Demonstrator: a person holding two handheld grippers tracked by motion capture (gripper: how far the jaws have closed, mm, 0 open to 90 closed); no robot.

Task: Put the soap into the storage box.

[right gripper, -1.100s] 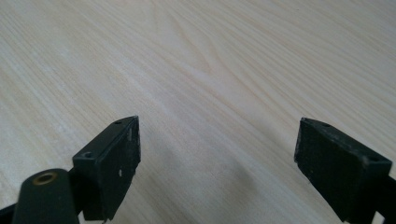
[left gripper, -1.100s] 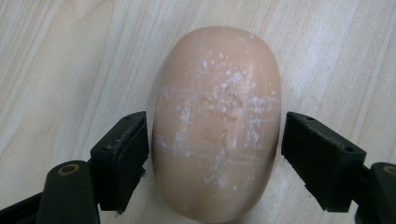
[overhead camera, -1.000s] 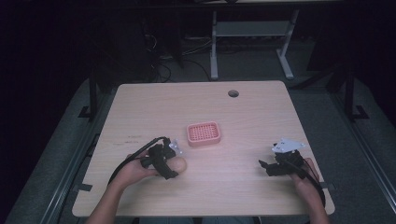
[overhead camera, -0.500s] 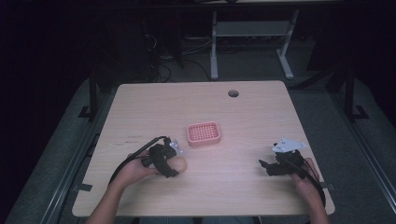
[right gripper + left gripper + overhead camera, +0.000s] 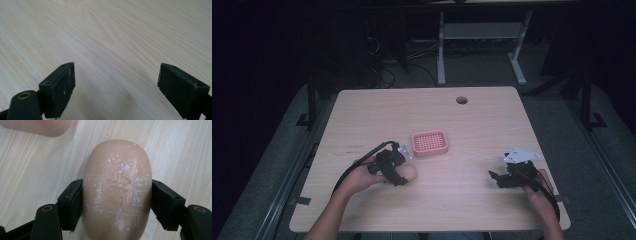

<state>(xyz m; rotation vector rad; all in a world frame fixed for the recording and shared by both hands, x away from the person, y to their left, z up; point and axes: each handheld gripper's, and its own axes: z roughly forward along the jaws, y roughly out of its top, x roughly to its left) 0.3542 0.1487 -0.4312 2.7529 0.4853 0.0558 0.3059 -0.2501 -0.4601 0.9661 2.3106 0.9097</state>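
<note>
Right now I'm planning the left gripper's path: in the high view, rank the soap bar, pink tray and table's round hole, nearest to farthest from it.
1. Soap bar: clamped in the left gripper.
2. Pink tray: just beyond, toward the middle of the table.
3. Round hole: near the far edge.

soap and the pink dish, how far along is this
Done: the left gripper is shut on the soap, jaws pressed on both its sides. In hand: the soap sits low over the table, just short of the dish. Left: likely moving it into the empty dish. The right gripper is open, idle.
</note>
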